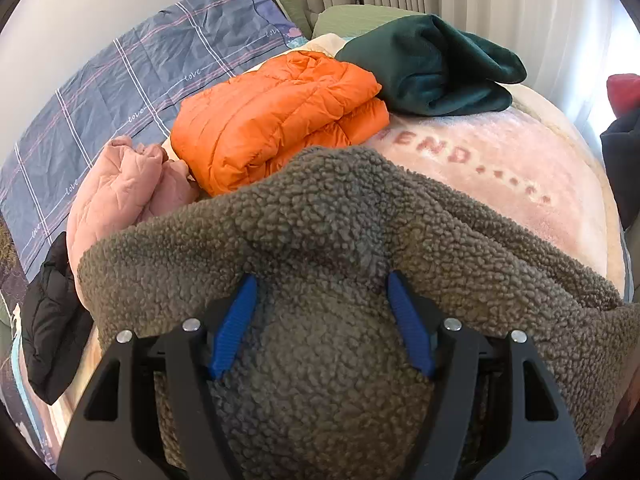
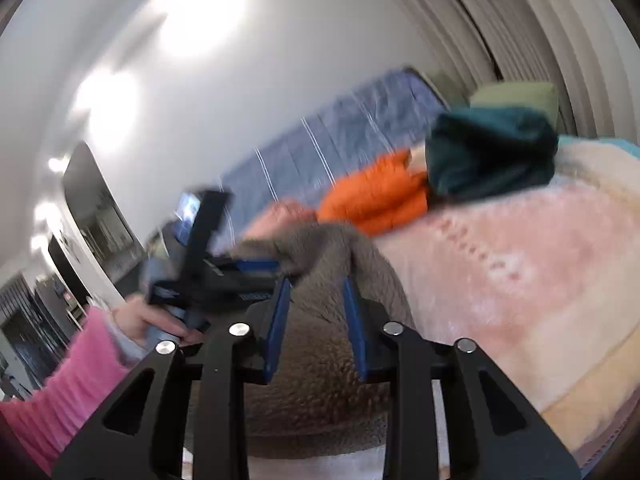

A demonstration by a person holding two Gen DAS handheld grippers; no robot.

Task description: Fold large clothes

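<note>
Five garments (image 1: 340,216) — two grippers (image 1: 322,280)

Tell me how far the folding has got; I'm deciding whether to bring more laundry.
Done, it seems: the orange puffer jacket and dark green garment lie folded on the pink blanket. In hand: the grey-brown fleece, bunched between both the left gripper and right gripper. Probably left: the crumpled pink garment and black jacket.
</note>
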